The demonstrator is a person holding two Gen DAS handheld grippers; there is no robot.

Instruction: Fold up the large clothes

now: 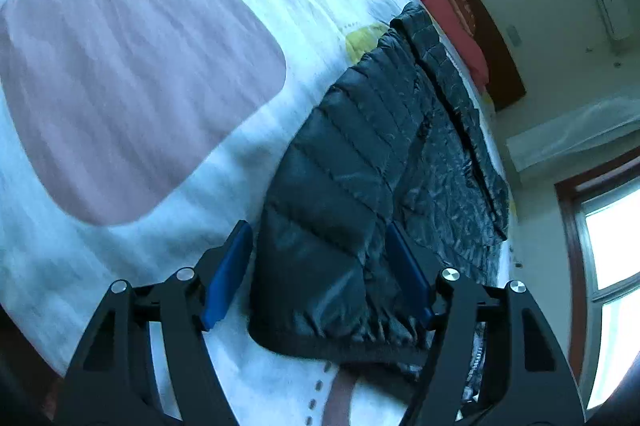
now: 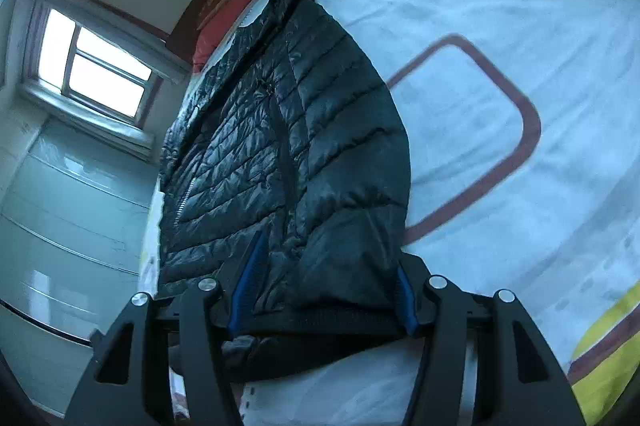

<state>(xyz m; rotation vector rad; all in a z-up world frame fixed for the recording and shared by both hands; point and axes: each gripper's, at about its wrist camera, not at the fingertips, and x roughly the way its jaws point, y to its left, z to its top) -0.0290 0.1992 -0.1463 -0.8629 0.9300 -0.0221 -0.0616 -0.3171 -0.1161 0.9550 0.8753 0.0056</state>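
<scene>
A dark quilted puffer jacket (image 1: 360,154) lies spread on a bed with a white patterned cover (image 1: 140,74). In the left wrist view my left gripper (image 1: 320,266) is open, its blue-padded fingers (image 1: 228,274) on either side of a sleeve cuff (image 1: 340,322) at the jacket's near end. In the right wrist view the jacket (image 2: 280,130) stretches away from me. My right gripper (image 2: 324,278) is open, its fingers (image 2: 248,282) straddling the other sleeve's cuff (image 2: 320,322). Neither gripper is closed on the fabric.
A red pillow (image 1: 448,14) lies at the head of the bed against a dark wooden headboard (image 1: 488,38). A bright window (image 2: 96,66) and pale drawers (image 2: 72,226) stand beside the bed. The bed cover (image 2: 500,26) extends wide beside the jacket.
</scene>
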